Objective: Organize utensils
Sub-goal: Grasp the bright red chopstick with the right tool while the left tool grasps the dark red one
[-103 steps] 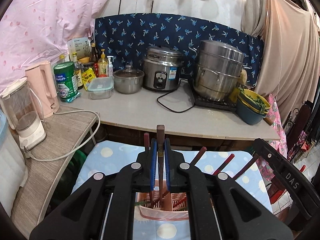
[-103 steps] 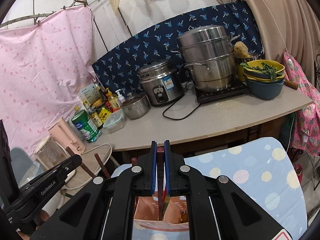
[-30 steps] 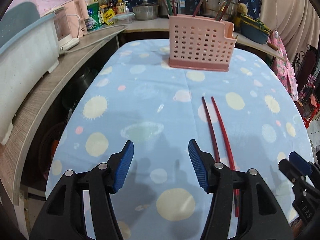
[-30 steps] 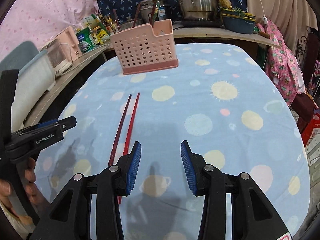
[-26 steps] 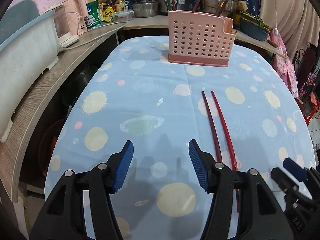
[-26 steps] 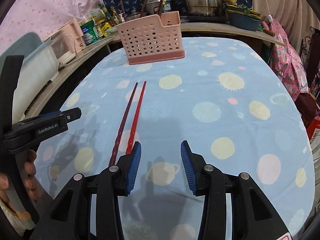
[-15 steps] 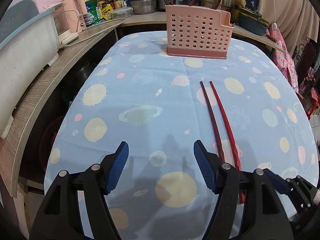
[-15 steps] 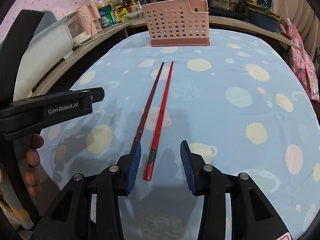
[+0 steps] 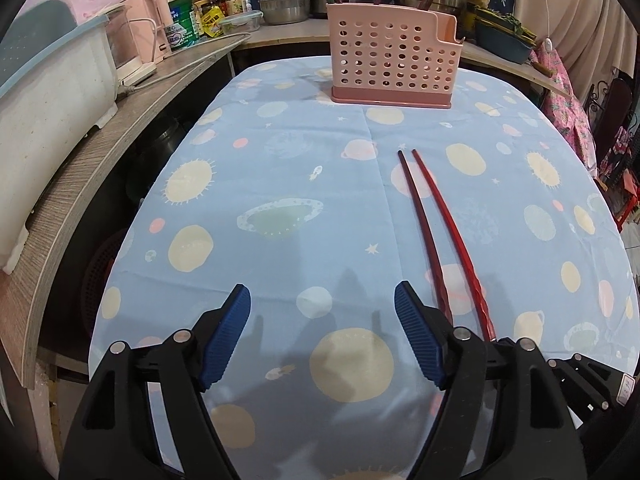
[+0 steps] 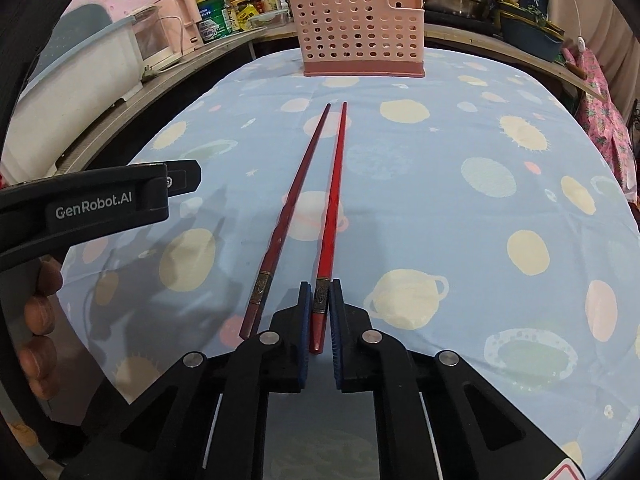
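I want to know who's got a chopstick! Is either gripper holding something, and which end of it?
The right gripper is shut on the bright red chopstick, at its thick end. The left gripper is open and holds nothing.

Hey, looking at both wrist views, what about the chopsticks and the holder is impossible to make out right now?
- Left wrist view: butt ends of the dark chopstick and bright red chopstick hidden behind the open left gripper.
- Right wrist view: whether the right gripper pads actually press the bright red chopstick; they flank its end closely.
- Both views: inside of the pink holder, screened by its perforated wall.
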